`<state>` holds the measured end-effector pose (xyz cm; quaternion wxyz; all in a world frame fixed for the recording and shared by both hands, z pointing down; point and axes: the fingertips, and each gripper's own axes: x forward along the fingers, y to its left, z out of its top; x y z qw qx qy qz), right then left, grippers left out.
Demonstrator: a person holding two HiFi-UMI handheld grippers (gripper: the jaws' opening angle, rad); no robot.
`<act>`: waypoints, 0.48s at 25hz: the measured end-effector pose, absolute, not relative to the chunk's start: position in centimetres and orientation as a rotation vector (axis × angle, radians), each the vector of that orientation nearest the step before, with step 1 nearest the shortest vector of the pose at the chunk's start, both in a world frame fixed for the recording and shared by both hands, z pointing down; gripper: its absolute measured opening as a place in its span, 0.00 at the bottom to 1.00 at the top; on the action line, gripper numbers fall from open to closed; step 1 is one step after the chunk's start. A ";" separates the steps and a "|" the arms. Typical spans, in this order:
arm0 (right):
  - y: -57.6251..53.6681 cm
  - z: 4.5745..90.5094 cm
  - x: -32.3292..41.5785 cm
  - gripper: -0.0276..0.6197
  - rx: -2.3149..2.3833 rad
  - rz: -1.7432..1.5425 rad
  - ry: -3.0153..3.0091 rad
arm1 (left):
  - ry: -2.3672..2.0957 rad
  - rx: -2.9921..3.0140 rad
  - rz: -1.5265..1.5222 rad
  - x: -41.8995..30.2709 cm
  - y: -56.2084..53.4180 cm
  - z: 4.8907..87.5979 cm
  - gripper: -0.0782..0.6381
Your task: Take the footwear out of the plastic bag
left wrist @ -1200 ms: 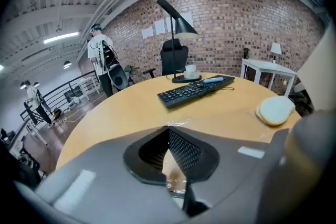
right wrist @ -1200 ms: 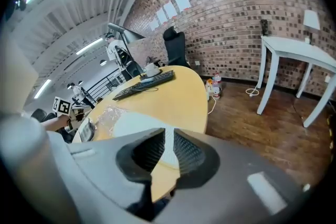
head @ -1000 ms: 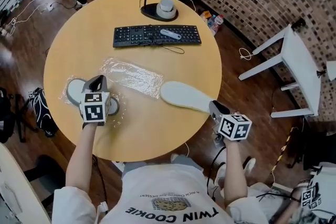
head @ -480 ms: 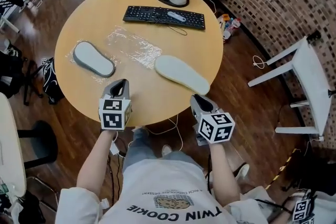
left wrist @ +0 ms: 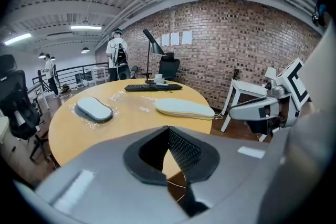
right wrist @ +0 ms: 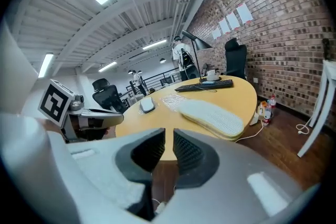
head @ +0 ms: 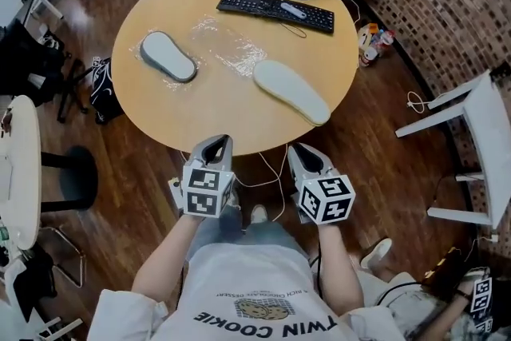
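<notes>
Holding the left gripper [head: 217, 143] pressed together and the right gripper [head: 303, 152] barely parted and empty, we see the grey slipper [head: 168, 57] and white slipper [head: 291, 91] flanking the plastic bag [head: 227, 44]. Both look light and floppy, so we would pinch a heel edge.

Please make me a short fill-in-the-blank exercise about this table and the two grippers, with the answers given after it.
1. In the head view, the gray-rimmed slipper lies to the ___ of the pale slipper.
2. The keyboard is on the table's ___ side.
3. The right gripper holds ___.
4. The wall is built of ___.
Answers: left; far; nothing; brick.
</notes>
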<state>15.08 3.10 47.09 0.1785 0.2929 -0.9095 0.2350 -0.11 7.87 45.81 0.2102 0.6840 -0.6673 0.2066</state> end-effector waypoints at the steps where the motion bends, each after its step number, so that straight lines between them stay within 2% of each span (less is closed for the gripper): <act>1: 3.8 47.1 14.7 0.10 0.807 0.656 -2.579 | -1.867 1.898 0.573 0.1 8.5 45.6 0.11; 12: 14.0 46.0 8.9 0.09 0.564 0.539 -2.622 | -1.897 1.837 0.438 2.3 17.3 45.3 0.11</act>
